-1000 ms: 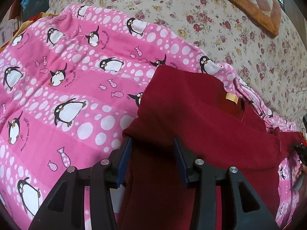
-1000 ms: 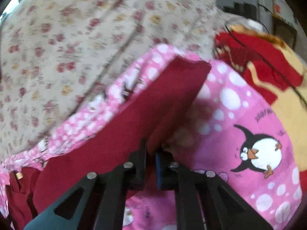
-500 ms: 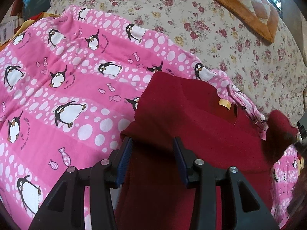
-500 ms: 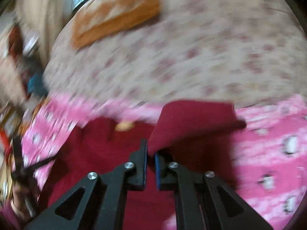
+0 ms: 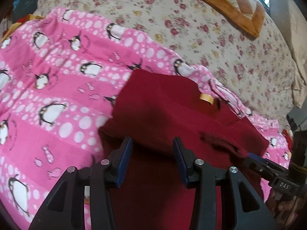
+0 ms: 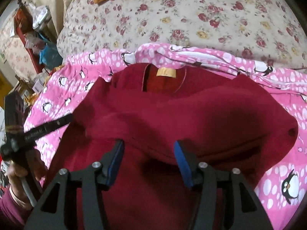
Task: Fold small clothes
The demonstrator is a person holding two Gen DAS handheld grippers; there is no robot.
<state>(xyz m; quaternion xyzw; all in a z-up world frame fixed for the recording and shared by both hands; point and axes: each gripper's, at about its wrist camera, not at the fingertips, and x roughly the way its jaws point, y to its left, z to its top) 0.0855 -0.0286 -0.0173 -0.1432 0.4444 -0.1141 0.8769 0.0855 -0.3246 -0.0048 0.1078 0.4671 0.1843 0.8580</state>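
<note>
The left tongs [image 5: 152, 149] are held wide open over the left side of the shirt [image 5: 172, 118], with nothing between the blue pads; cloth is seen below the gap, but no grip is made. The right tongs [image 6: 147, 153] are likewise spread wide and empty, poised above a folded-over flap of the same shirt. In the left view the tips of the right tongs [image 5: 255, 158] are seen at the shirt's right edge.

The shirt is laid on a pink penguin blanket [image 5: 57, 95] on the bed, collar away from the person, with a yellow label [image 6: 166, 72] showing at the neck. Both sides appear to be turned in toward the middle, so the side folds are judged done and a lengthwise fold is likely next. A floral quilt [image 6: 191, 19] lies beyond the blanket.

Several risks are judged from here. The flap under the right tongs sits puffed up, not flat, and may spring open if left unpressed. If the tongs are closed too deep, the blanket may be pinched along with the shirt. If only one layer is caught, the side folds could be pulled apart when lifted.
</note>
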